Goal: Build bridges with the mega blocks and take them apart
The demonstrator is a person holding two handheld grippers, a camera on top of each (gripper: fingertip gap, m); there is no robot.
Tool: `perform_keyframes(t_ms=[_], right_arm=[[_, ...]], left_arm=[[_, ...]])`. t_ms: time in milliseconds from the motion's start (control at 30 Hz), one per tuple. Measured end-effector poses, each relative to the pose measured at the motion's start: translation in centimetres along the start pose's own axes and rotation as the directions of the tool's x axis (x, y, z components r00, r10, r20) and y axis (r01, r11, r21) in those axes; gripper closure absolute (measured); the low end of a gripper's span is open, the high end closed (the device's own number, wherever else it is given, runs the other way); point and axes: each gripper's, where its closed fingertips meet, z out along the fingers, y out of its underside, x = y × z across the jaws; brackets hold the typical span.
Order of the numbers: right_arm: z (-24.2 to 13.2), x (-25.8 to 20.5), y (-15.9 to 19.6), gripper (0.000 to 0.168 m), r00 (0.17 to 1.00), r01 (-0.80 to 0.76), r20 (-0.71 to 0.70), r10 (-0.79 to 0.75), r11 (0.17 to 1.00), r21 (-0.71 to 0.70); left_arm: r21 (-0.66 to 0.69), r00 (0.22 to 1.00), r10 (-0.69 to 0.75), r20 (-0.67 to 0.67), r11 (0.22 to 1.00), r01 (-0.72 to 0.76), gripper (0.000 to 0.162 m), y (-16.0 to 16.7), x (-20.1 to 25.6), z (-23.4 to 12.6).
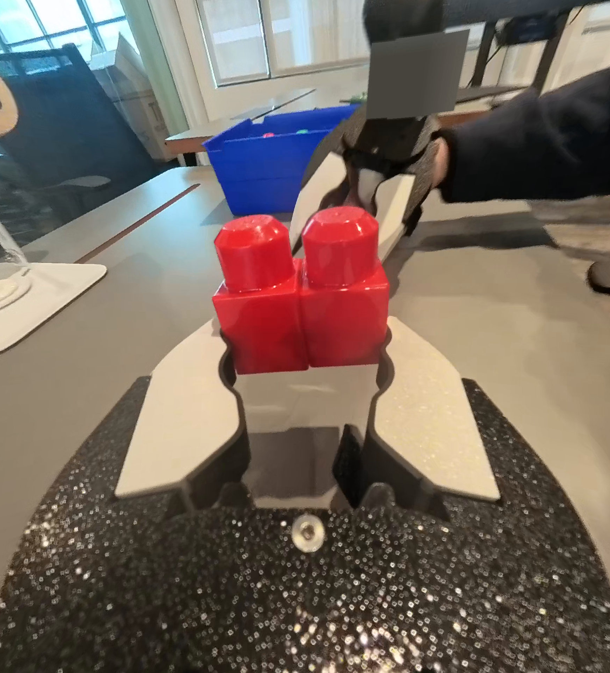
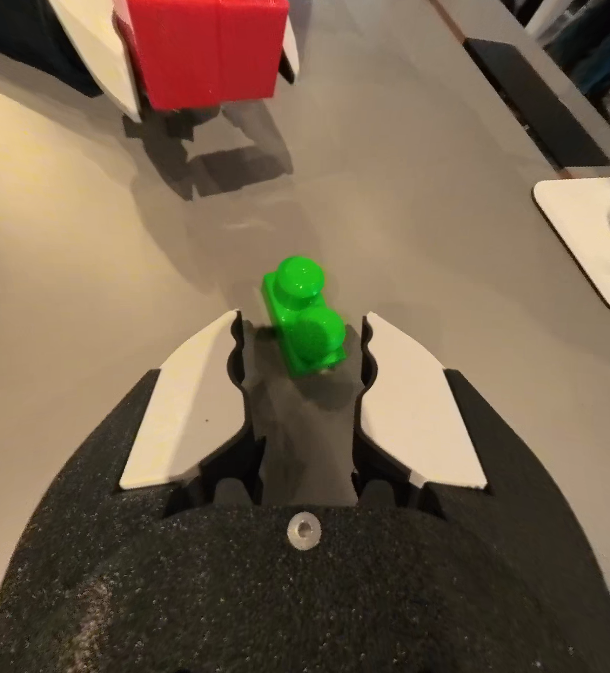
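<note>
**Red block held aloft; green block awaiting pickup**

Speckled black gripper bodies fill the foreground of both wrist views, each fitted with a pair of white fingers.

Item 1. Left gripper: jaws closed partway onto a red two-stud block, gripped by its lower side walls, studs upward. In the right wrist view the same block is seen raised clear of the grey table, with its shadow cast below.

Item 2. Right gripper: jaws held wide apart, nothing gripped. A green two-stud block lies on the table below and between the fingertips, turned slightly askew to the fingers. Contact with either finger cannot be confirmed; a gap is visible on both sides.

Item 3. Surroundings: a blue bin stands at the far side of the table; a white base plate lies to the left.

Step in hand, as judged: a pickup of the green block, so that it may be joined with the red one. The next move is judged to call for lowering around the green body, alignment with its skew, then closing.
</note>
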Motion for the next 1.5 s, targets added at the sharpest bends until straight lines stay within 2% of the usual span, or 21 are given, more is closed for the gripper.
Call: perform_keyframes(t_ms=[167, 333, 567, 733, 867, 1033, 1200, 1333, 1500], right_arm=[[1.0, 0.1, 0.6, 0.121, 0.997, 0.02, 0.076, -0.017, 0.999, -0.042], [0.7, -0.4, 0.9, 0.139, 0.993, -0.051, 0.102, 0.06, 0.995, -0.083], [0.3, -0.4, 1.0, 0.13, 0.994, -0.074, 0.073, 0.078, 0.996, -0.052], [0.8, -0.5, 0.9, 0.139, 0.989, -0.113, 0.091, 0.117, 0.993, -0.041], [0.7, 0.6, 0.3, 0.14, 0.981, -0.194, 0.003, 0.194, 0.981, -0.019], [-1.0, 2.7, -4.1, 0.14, 0.912, -0.354, -0.143, 0.384, 0.915, 0.194], [-2.2, 2.5, -9.9, 0.14, 0.849, -0.376, -0.216, 0.483, 0.838, 0.395], [-1.5, 0.8, -13.2, 0.14, 0.842, -0.376, -0.204, 0.499, 0.815, 0.442], [-0.3, -0.1, -14.3, 0.14, 0.835, -0.339, -0.286, 0.47, 0.849, 0.406]], left_arm=[[0.025, 0.999, -0.036, -0.022, 0.999, 0.037, 0.087, -0.2, -0.2, -0.1], [0.016, 1.0, -0.002, -0.02, 1.0, 0.002, 0.087, -0.1, 0.1, 0.1], [0.013, 1.0, 0.008, -0.027, 1.0, -0.008, 0.087, 0.1, 0.2, 0.0], [0.007, 1.0, 0.016, -0.021, 1.0, -0.016, 0.087, 0.2, 0.3, -0.1], [-0.005, 1.0, 0.016, 0.011, 1.0, -0.016, 0.086, 0.4, 0.0, -0.1], [-0.038, 0.989, 0.016, 0.15, 0.999, -0.01, 0.087, 0.5, -2.0, 0.2], [-0.111, 0.941, 0.115, 0.318, 0.99, -0.084, 0.087, 0.9, -3.8, 0.8], [-0.159, 0.889, 0.22, 0.401, 0.973, -0.169, 0.087, 0.9, -4.5, 0.6], [-0.184, 0.876, 0.237, 0.421, 0.967, -0.173, 0.087, 1.2, -4.9, 0.5]])
